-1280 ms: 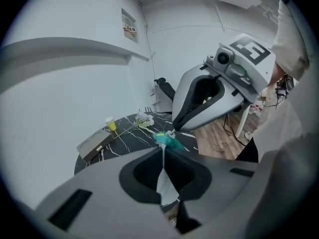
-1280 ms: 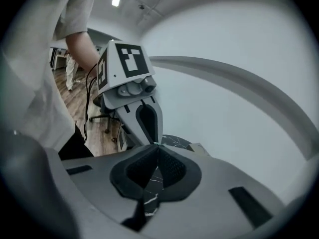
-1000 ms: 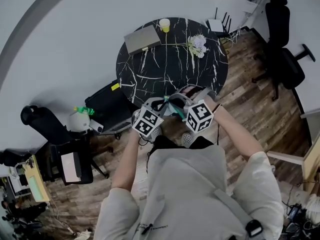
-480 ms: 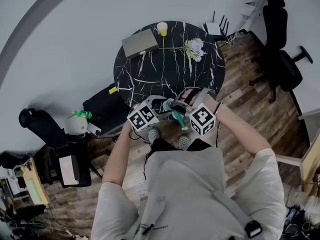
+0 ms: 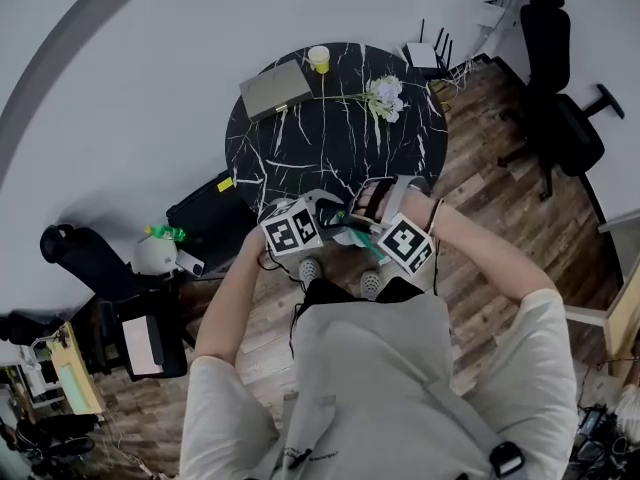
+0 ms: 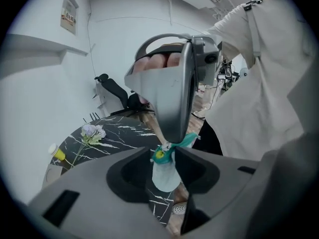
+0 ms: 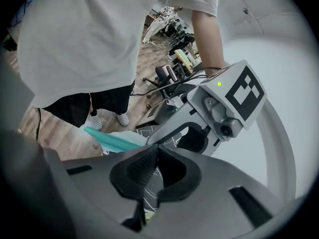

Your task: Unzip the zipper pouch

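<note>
No legible text: only coded squares on the marker cube (image 5: 293,230); wall poster (image 6: 70,13) print too small.

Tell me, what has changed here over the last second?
The left gripper has just sprung its fingers open, then begun closing them again; the teal end of the zipper pouch sits between them, unpinched. Both grippers have twisted a little above the near edge of the table. Unchanged: the right gripper stays shut on the pouch, and the laptop, cup and flowers lie where they were.
</note>
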The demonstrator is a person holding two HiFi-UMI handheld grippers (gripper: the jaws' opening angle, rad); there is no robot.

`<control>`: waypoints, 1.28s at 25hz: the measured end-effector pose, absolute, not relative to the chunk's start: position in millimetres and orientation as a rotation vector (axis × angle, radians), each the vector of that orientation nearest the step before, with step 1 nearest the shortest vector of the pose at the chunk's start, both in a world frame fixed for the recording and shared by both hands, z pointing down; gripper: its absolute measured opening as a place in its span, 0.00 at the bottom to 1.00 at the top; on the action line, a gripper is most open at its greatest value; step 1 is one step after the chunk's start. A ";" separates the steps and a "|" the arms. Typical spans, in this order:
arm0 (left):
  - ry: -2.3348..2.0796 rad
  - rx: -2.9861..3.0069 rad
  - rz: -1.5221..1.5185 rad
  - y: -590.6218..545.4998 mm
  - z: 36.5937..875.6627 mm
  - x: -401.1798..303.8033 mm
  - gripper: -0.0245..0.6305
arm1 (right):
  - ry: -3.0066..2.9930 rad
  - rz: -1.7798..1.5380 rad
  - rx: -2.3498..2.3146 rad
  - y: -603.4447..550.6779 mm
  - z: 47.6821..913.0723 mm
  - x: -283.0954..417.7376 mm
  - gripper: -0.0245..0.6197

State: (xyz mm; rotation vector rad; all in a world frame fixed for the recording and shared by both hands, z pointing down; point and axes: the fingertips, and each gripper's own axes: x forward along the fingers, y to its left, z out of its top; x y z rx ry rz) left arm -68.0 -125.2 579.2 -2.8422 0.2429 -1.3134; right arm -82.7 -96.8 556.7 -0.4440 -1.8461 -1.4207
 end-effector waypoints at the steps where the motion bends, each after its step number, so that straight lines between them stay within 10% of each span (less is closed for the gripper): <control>1: 0.224 -2.828 -1.324 -122.9 580.0 -66.6 0.25 | -1.841 -1.422 -0.446 -96.5 557.7 -82.3 0.05; 32: 0.510 -2.827 -1.217 -138.2 570.2 -95.7 0.12 | -1.925 -1.298 -0.293 -115.4 571.4 -61.7 0.05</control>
